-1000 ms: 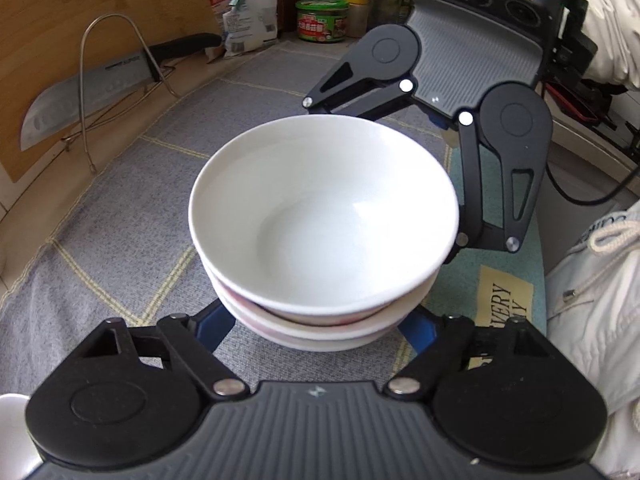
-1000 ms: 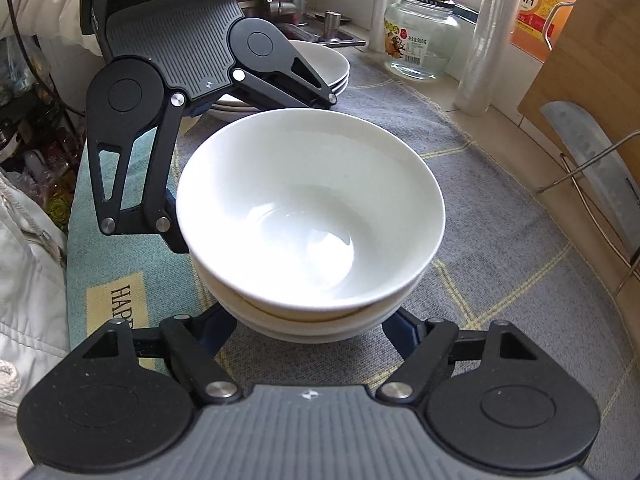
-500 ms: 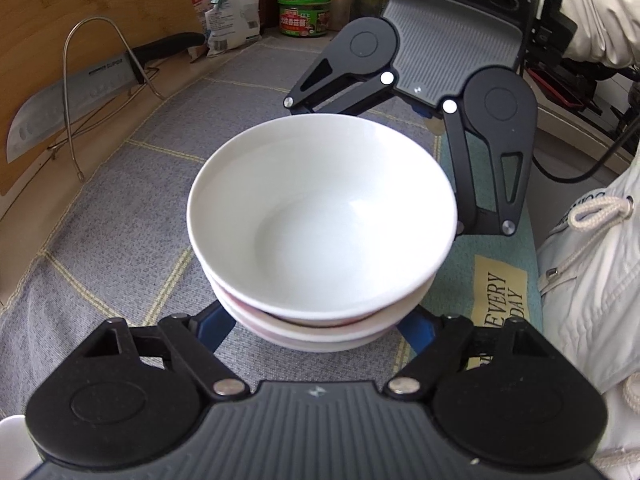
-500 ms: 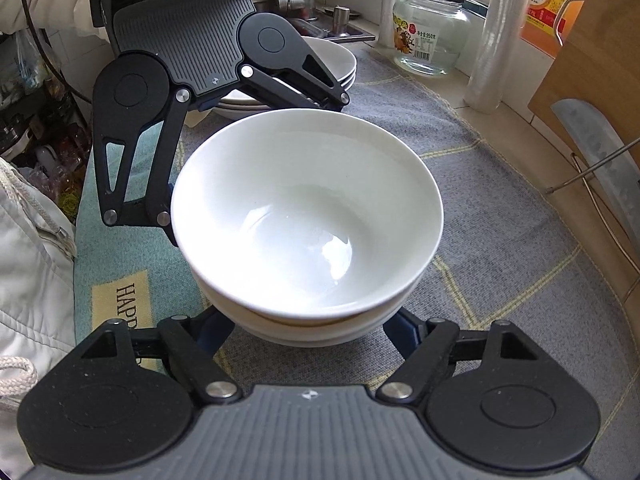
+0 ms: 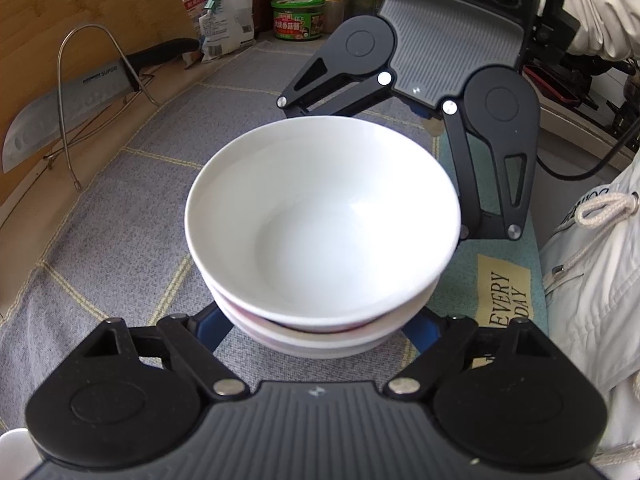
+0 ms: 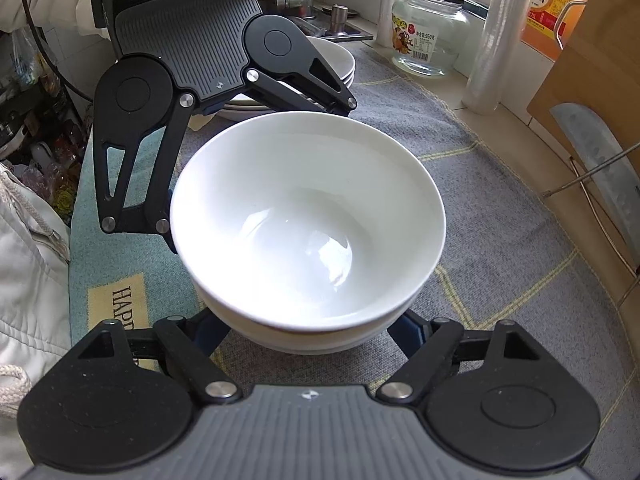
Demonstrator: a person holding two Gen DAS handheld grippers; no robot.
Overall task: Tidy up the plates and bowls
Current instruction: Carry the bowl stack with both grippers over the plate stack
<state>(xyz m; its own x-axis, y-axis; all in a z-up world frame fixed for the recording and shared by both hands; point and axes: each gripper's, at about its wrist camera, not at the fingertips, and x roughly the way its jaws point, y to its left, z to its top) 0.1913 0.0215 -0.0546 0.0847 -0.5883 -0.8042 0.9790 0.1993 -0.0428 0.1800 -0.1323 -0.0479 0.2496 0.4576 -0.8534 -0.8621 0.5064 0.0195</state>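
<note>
Stack of white bowls [image 5: 320, 232] rests on the grey checked mat [image 5: 120, 208] covering the surface, roughly at its middle. Left tool [image 5: 316, 332] straddles the stack's lower bowls from one side; right tool [image 6: 308, 328] straddles them from the opposite side. Both sets of jaws are opening with the stack between them; whether the blue fingers [image 5: 212, 326] yet clear the porcelain is hidden beneath the rims. A pile of plates [image 6: 340, 64] sits behind the left tool in the right wrist view. Judgement: release is in hand. Recommended: let both jaws spread fully before drawing back level and straight, so no finger catches a rim and tilts the top bowl
</note>
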